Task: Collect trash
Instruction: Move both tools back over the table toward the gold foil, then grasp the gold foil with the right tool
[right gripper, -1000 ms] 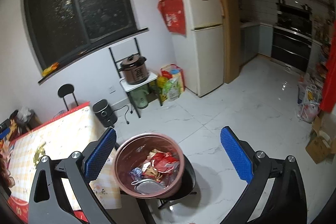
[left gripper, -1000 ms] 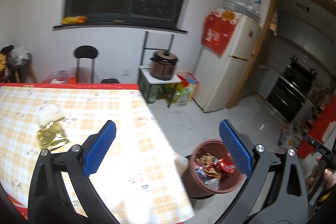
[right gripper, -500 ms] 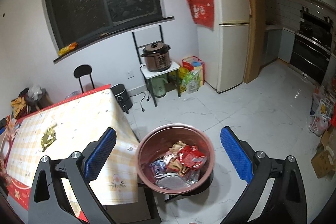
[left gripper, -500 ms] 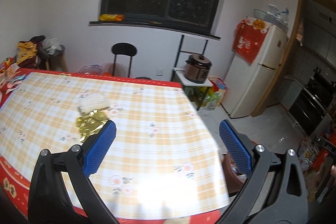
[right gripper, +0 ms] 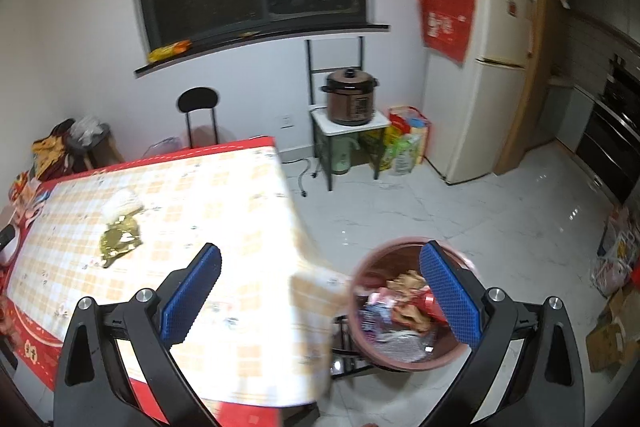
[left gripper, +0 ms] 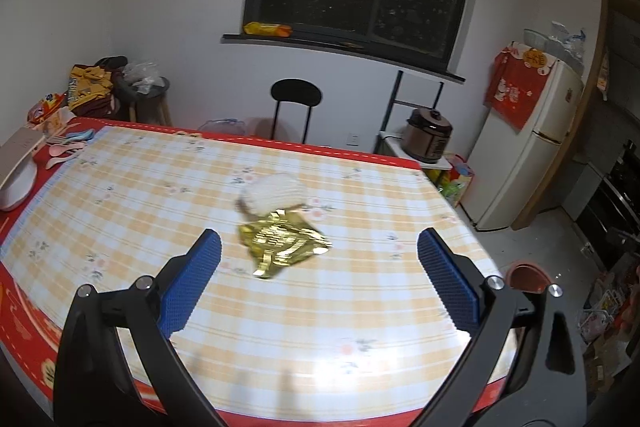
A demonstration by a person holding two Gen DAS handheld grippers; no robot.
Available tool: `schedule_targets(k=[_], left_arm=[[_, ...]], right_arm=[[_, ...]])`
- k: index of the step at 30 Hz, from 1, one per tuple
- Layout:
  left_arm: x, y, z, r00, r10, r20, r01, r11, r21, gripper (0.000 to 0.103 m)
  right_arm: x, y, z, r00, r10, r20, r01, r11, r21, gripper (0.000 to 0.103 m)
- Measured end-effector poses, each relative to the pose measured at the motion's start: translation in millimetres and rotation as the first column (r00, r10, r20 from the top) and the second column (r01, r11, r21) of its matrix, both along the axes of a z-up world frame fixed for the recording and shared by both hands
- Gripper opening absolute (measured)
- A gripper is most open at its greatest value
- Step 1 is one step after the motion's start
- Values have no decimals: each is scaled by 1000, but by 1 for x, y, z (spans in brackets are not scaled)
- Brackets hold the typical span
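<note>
Checked yellow-and-white cloth with a red border covers the table (left gripper: 120,203), which stands in a kitchen-dining room under a dark window. I note the gold wrapper (left gripper: 284,241) lying flat on the cloth ahead of my left gripper (left gripper: 318,283), between the lines of its two blue pads and somewhat nearer the left pad. A white crumpled wrapper (left gripper: 276,193) lies just beyond it, touching its far edge. My left gripper is angled down over the table, jaws spread wide and holding nothing. My right gripper (right gripper: 320,297) is likewise wide and empty, held over the table's right-hand edge, its right pad in front of the brown bin (right gripper: 400,355). That bin stands on the floor beside the table and holds assorted wrappers. The gold wrapper is creased, shiny and roughly square.
</note>
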State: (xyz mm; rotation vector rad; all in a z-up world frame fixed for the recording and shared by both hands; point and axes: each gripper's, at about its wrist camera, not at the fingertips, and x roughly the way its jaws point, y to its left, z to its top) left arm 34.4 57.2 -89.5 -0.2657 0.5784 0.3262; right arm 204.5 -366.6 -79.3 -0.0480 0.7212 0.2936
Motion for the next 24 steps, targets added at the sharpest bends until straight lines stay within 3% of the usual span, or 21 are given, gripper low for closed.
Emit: schedule_targets(k=[11,24], left_arm=[[-24,128,-29,999,29,-33,-30,999,-26,97],[-20,210,-81,995,40,-87,-48,995,-93,97]], right_arm=[[-9,169,-20,985,166,-47,-168,985,-41,98],[13,349,-99,901,394,-183,-404,915,-16,98]])
